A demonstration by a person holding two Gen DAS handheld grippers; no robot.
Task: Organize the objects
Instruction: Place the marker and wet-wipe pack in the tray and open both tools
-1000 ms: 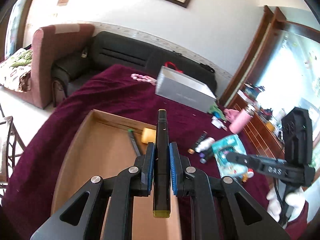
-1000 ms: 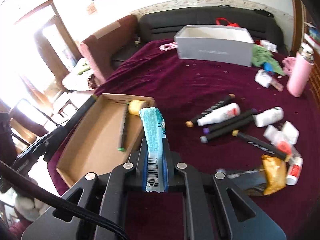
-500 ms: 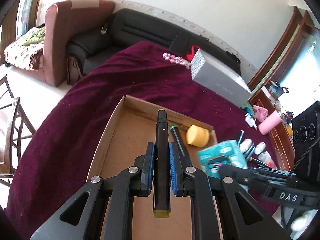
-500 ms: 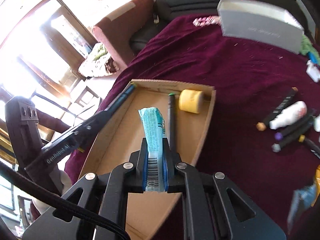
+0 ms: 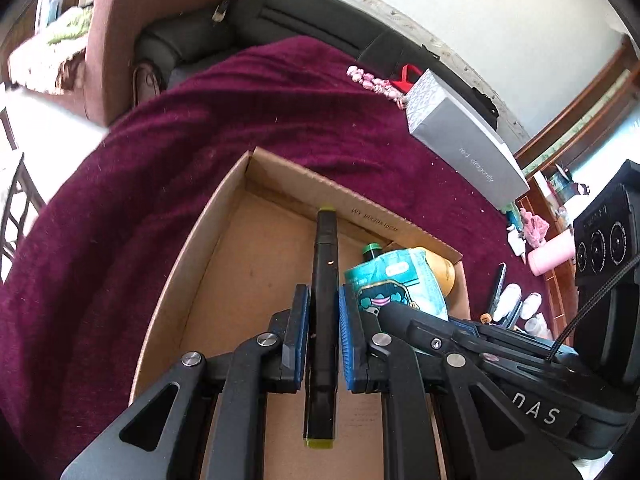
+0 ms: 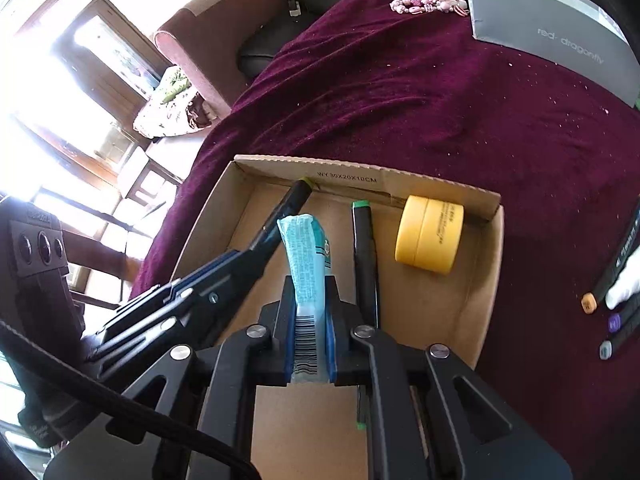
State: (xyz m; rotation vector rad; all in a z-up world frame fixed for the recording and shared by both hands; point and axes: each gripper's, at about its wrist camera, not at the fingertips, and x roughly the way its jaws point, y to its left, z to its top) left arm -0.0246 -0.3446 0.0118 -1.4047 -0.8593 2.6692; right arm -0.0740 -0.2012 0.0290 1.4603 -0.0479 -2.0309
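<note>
My left gripper (image 5: pixel 322 304) is shut on a black marker with yellow-green ends (image 5: pixel 325 264) and holds it over the open cardboard box (image 5: pixel 192 240), its tip near the far wall. My right gripper (image 6: pixel 310 292) is shut on a teal snack packet (image 6: pixel 305 256) over the same box (image 6: pixel 486 280), just right of the left gripper (image 6: pixel 256 256). Inside the box lie a green-capped black marker (image 6: pixel 365 248) and a yellow round tin (image 6: pixel 430 234). The packet also shows in the left wrist view (image 5: pixel 394 280).
The box sits on a maroon cloth (image 5: pixel 200 128). A grey shoebox (image 5: pixel 464 140) and pink beads (image 5: pixel 372 82) lie at the back. Several markers (image 6: pixel 616 280) and small bottles (image 5: pixel 508 296) lie right of the box. A sofa (image 5: pixel 280 20) is behind the table.
Both grippers have moved forward and down over the cardboard box, each still holding its object. The marker's tip now reaches the box's far wall, and the packet sits beside it.
</note>
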